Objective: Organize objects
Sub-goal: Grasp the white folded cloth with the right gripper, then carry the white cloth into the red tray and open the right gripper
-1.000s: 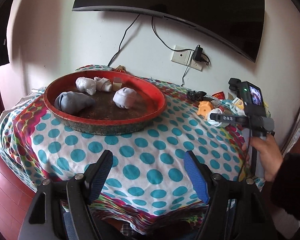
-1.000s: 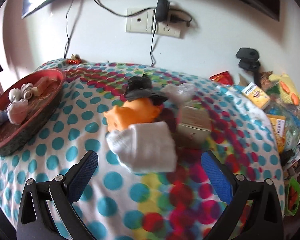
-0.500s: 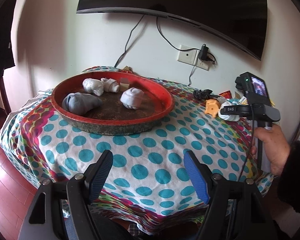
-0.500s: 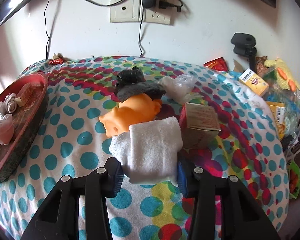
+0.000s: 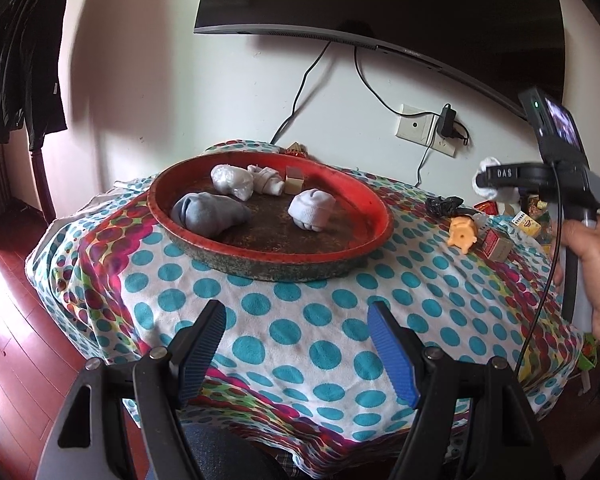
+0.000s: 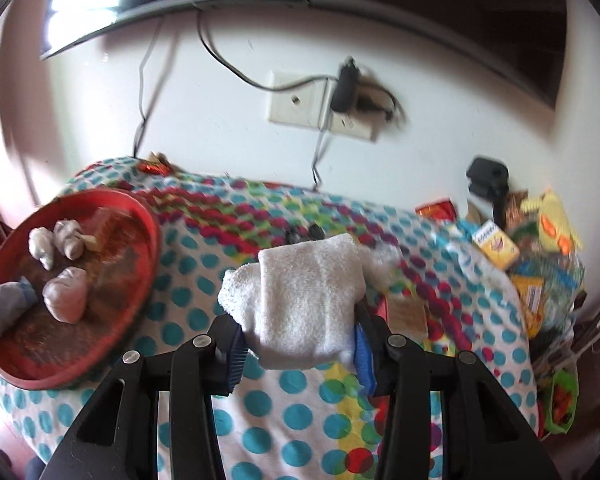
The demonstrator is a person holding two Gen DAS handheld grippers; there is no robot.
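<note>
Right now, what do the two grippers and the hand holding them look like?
Both grippers, left and right, have black skeletal frames with silver pivot screws and ribbed blue finger pads. The right unit carries a grey handle, a lettered black bar, a small lit screen and a black cable. The bare hand shows a dark sleeve.

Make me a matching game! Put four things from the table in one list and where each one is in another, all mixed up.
Things:
1. white rolled sock
2. grey sock bundle
3. orange pig toy
4. left gripper

Places or states:
A. on the dotted cloth, outside the tray
B. open and empty
C. in the red tray
D. pinched in the right gripper

Pairs: 1-D, 2-C, 3-A, 4-B
</note>
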